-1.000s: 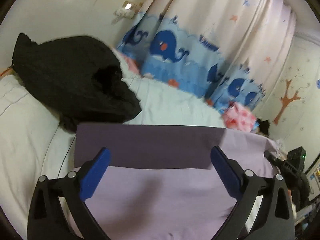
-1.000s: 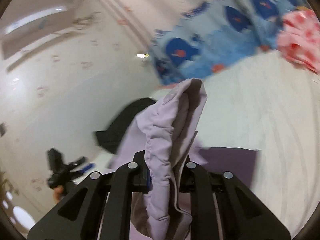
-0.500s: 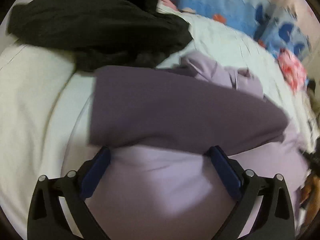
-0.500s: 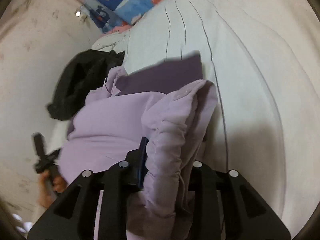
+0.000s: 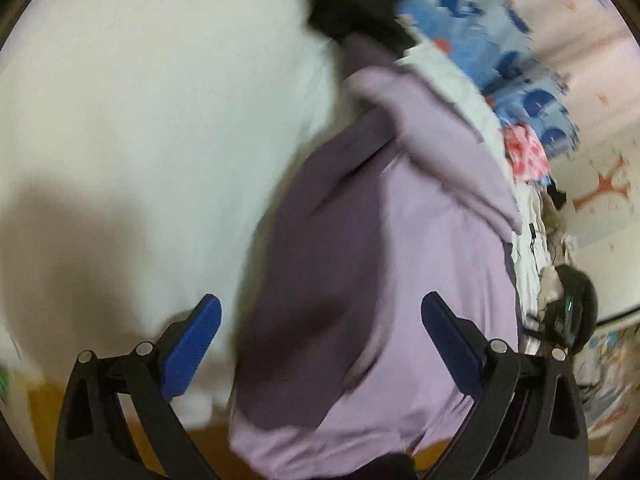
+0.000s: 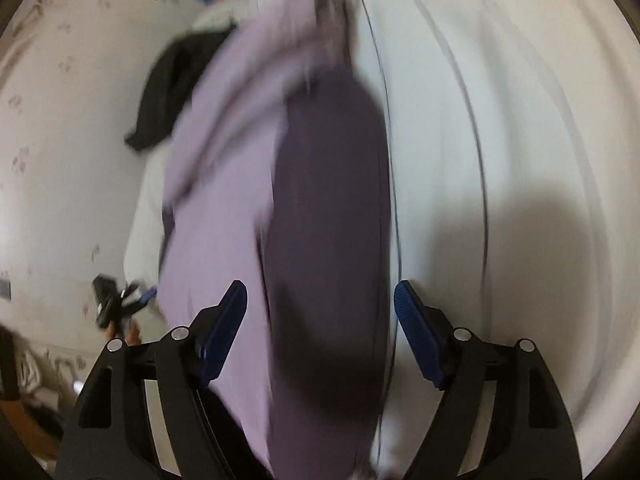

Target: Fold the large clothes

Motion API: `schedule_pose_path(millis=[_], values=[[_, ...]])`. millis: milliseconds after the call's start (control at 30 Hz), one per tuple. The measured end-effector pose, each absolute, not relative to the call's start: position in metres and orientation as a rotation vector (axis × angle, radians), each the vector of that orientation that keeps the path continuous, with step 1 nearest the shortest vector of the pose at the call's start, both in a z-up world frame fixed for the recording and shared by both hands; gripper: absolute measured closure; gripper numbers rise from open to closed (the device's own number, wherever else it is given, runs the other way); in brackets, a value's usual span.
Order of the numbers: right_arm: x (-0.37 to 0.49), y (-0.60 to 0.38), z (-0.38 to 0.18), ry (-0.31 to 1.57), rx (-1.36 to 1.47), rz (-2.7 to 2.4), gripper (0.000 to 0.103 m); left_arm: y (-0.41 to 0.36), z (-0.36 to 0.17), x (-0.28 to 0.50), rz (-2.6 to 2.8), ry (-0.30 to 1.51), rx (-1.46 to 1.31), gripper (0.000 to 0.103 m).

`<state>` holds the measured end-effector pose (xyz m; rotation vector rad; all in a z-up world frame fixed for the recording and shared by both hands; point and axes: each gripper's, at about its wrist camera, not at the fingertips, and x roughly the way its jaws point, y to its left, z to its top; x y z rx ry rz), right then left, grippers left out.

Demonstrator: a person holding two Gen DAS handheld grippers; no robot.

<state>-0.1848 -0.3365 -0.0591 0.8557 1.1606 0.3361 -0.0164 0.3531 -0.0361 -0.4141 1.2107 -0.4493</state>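
Note:
A large lilac garment (image 5: 420, 264) lies on the white bed, with a darker purple band (image 5: 320, 248) along one side. It also shows in the right wrist view (image 6: 224, 168), dark band (image 6: 328, 208) to its right. My left gripper (image 5: 320, 344) is open and empty above the garment's near end. My right gripper (image 6: 320, 332) is open and empty over the dark band. Both views are blurred by motion.
A black garment (image 6: 172, 80) lies at the far end of the white bed (image 5: 140, 100). Whale-print curtains (image 5: 480, 28) and a pink bundle (image 5: 524, 152) are behind. The wooden bed edge (image 5: 48, 408) shows at lower left. A person's hand holds the other gripper (image 6: 116, 304).
My right gripper has opened and let go of the lilac garment, which now lies on the bed. Both grippers have swung downward toward the bed; the left one stayed open.

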Motion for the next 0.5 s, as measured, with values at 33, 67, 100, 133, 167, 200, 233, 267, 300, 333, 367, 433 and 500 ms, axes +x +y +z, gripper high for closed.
schedule_pose_path(millis=[33,67,100,133,167,200,233,267,300,333,367,433,500], values=[[-0.201,-0.330,-0.055,1.137,0.848,0.347,0.029,0.360,-0.051,-0.024,-0.451,1.230,-0.443,0.007],[-0.212,-0.327,-0.054,1.128,0.878,0.361,0.028,0.363,-0.062,-0.030,-0.455,1.247,-0.460,0.007],[-0.221,-0.323,-0.055,1.125,0.927,0.379,0.024,0.363,-0.074,-0.035,-0.472,1.267,-0.484,0.007],[-0.231,-0.318,-0.053,1.124,0.964,0.408,0.022,0.362,-0.084,-0.041,-0.492,1.284,-0.491,0.007],[-0.240,-0.313,-0.052,1.130,0.956,0.419,0.021,0.360,-0.090,-0.046,-0.504,1.296,-0.484,0.007],[-0.248,-0.307,-0.053,1.146,0.934,0.413,0.021,0.355,-0.098,-0.052,-0.521,1.322,-0.451,0.007],[-0.257,-0.299,-0.059,1.189,0.928,0.412,0.020,0.349,-0.106,-0.059,-0.534,1.350,-0.417,0.007],[-0.260,-0.288,-0.064,1.234,0.946,0.428,0.020,0.347,-0.113,-0.065,-0.548,1.375,-0.396,0.007],[-0.266,-0.280,-0.070,1.273,0.957,0.444,0.020,0.343,-0.122,-0.070,-0.565,1.407,-0.379,0.007],[-0.270,-0.270,-0.074,1.301,0.939,0.446,0.020,0.339,-0.134,-0.077,-0.591,1.456,-0.361,0.007],[-0.273,-0.264,-0.076,1.308,0.927,0.445,0.020,0.339,-0.138,-0.081,-0.605,1.470,-0.355,0.007],[-0.272,-0.255,-0.079,1.285,0.933,0.455,0.019,0.335,-0.148,-0.086,-0.635,1.499,-0.348,0.009],[-0.268,-0.249,-0.074,1.228,0.957,0.487,0.039,0.338,-0.138,-0.088,-0.644,1.458,-0.407,0.018]])
